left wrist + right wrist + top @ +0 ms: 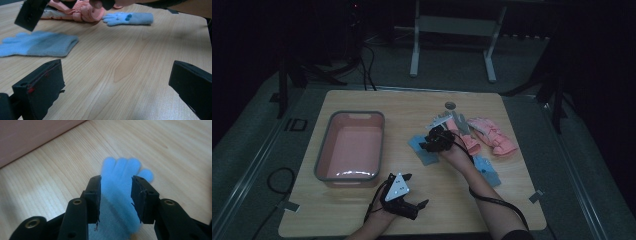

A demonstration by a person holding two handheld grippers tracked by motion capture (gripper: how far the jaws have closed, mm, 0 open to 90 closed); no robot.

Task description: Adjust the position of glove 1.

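Observation:
A blue glove with a grey cuff point(428, 156) point(40, 46) point(122, 167) lies flat on the wooden table right of the pink bin point(323, 150). My right gripper point(424, 146) point(116, 182) hovers just over it, jaws partly apart and straddling the palm, fingers of the glove pointing away. One of its jaws point(28, 13) hangs at the top left of the left gripper view. My left gripper point(414, 190) point(115, 72) rests near the table's front edge, jaws wide apart with bare wood between them.
A second blue glove point(488, 171) point(132, 18) lies to the right. Pink gloves point(492, 135) point(85, 10) and a pale grey glove point(441, 120) are heaped behind the right hand. The bin wall point(25, 137) is close ahead of the right gripper.

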